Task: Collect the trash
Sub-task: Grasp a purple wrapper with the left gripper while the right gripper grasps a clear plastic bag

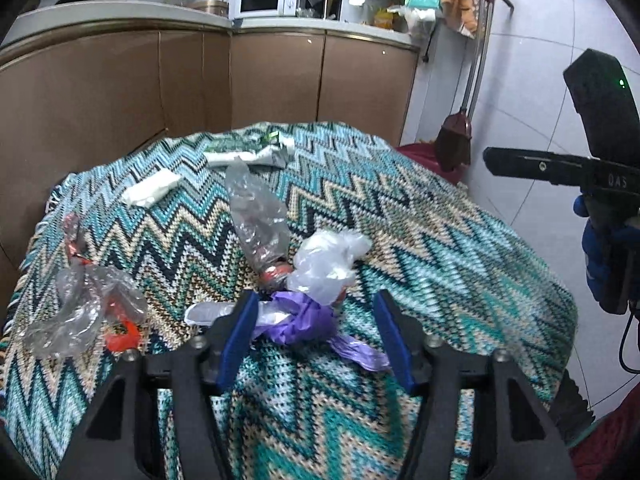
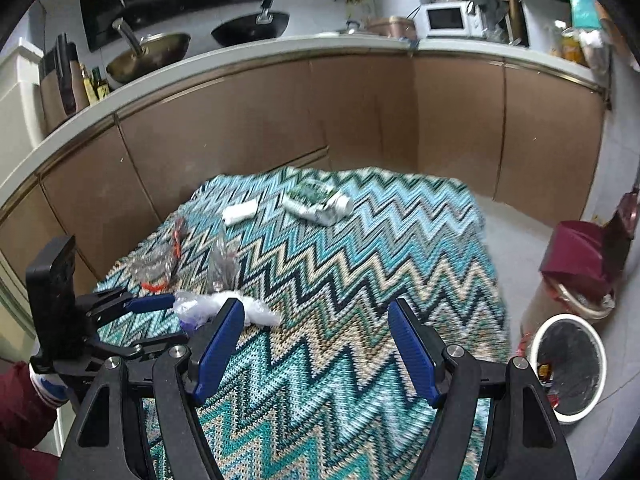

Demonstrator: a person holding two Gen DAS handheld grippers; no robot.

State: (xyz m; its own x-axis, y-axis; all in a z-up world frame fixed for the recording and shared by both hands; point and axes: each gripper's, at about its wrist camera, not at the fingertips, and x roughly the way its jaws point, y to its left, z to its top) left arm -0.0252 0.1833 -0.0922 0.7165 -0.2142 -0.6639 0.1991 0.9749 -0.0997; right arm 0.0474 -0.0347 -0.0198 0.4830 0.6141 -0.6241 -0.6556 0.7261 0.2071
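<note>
Zigzag-knit cloth in teal and beige is covering the desk, with plastic litter lying scattered across its left half. Off the right edge, a white trash bin is waiting on the floor. The left hand-held gripper is hovering wide open and empty, straddling a crumpled purple plastic bag, whose long axis is running crosswise between the blue pads. The right hand-held gripper, equally open and empty, is sitting well right of it, nearer the bin.
</note>
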